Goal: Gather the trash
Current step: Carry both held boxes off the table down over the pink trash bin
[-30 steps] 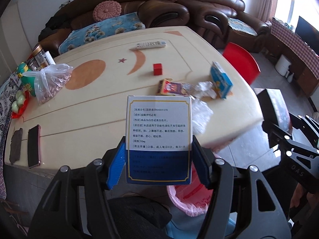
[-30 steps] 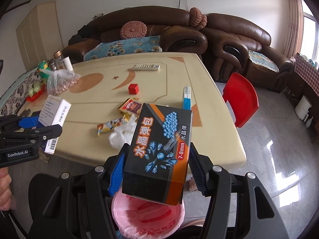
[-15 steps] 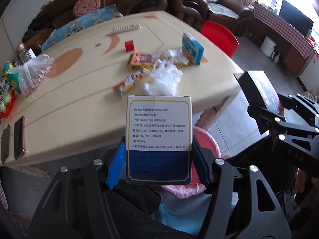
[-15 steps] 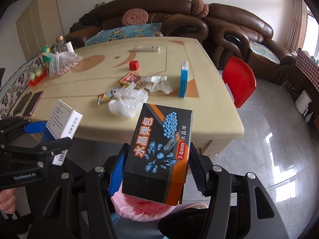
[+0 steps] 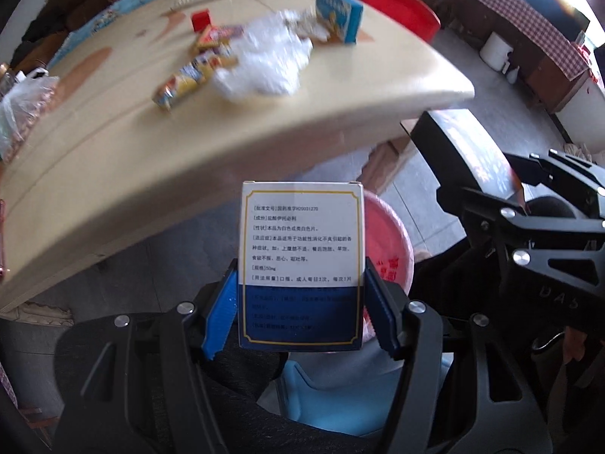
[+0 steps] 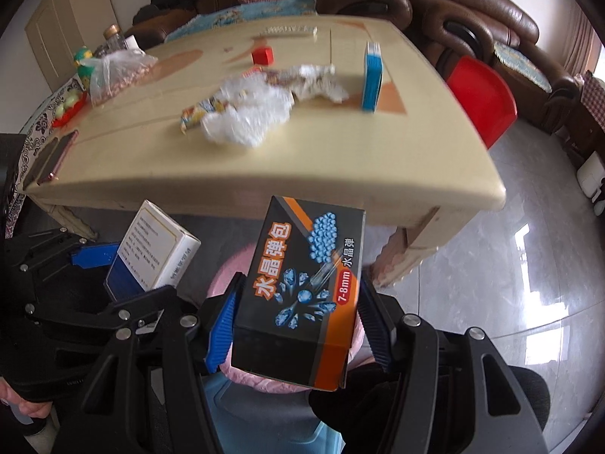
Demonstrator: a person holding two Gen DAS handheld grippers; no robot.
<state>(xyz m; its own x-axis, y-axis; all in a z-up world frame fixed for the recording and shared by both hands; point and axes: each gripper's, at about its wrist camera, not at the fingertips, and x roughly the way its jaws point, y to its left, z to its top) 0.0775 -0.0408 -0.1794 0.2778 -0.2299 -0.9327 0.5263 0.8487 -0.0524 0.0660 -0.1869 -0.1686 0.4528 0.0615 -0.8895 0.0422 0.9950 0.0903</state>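
My left gripper (image 5: 300, 310) is shut on a white and blue medicine box (image 5: 300, 261), held over the pink-lined trash bin (image 5: 385, 242) below the table's near edge. The box also shows in the right wrist view (image 6: 155, 249). My right gripper (image 6: 297, 325) is shut on a black and orange box (image 6: 302, 287), also above the pink bin (image 6: 227, 272). On the table lie a crumpled clear plastic bag (image 6: 245, 113), snack wrappers (image 5: 189, 79), a blue box (image 6: 372, 75) and a red cube (image 6: 262, 55).
The beige table (image 6: 340, 174) fills the middle. A bag of nuts (image 6: 117, 72), jars and two phones (image 6: 53, 159) are at its left. A red chair (image 6: 480, 94) stands right, brown sofas (image 6: 453, 11) behind. My right gripper's frame (image 5: 529, 227) is close on the left view's right.
Both grippers have dropped lower and pulled back from the table with their boxes. They now hang below the table edge, over the pink bin.
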